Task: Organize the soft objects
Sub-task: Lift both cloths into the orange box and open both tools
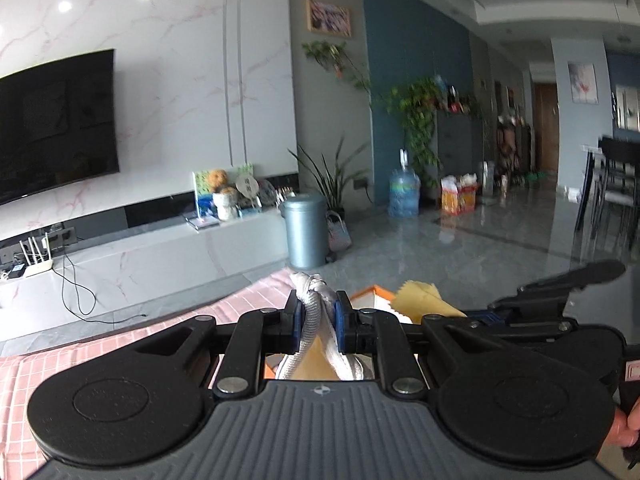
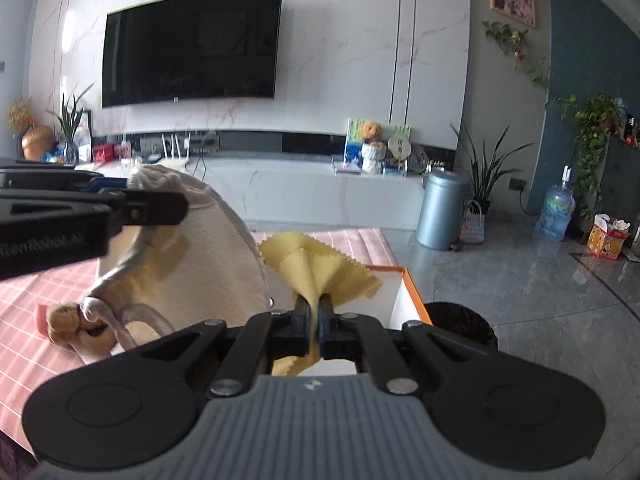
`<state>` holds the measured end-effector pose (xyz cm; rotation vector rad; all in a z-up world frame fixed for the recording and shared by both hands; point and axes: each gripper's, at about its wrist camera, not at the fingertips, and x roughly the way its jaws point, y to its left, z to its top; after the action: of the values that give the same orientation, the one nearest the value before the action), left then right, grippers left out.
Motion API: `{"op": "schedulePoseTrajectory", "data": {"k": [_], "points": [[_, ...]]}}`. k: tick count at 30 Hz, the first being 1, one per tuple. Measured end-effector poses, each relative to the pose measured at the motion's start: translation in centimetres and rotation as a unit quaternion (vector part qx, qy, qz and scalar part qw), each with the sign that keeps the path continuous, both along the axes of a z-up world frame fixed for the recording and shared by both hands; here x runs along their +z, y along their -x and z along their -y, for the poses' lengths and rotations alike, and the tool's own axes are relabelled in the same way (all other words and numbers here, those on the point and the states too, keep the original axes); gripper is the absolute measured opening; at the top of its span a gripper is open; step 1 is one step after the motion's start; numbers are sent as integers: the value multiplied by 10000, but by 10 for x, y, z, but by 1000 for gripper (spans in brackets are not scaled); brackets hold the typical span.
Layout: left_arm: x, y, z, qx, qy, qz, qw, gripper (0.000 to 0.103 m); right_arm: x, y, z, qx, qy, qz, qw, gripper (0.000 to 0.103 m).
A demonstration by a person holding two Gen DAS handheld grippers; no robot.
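Note:
My left gripper is shut on the white rope handle of a cream fabric bag and holds the bag up; in the right wrist view that gripper comes in from the left. My right gripper is shut on a yellow cloth with zigzag edges, held above a white box with an orange rim. The cloth also shows in the left wrist view. A small brown plush toy hangs by the bag's rope over the pink checked tablecloth.
A blue-grey bin stands on the floor beyond the table, near a potted plant and a water jug. A TV hangs above a low white cabinet. A dark round object sits right of the box.

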<state>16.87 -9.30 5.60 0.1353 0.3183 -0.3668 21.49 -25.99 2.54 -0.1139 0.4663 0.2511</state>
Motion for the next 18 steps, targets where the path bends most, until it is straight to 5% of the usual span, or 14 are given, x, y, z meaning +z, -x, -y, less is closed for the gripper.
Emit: {"op": "schedulePoseTrajectory", "data": {"k": [18], "points": [[-68,-58,34,-8,-1064,-784,9912,18,-66,-88,-9,210,656,-1113,9914,1]]}}
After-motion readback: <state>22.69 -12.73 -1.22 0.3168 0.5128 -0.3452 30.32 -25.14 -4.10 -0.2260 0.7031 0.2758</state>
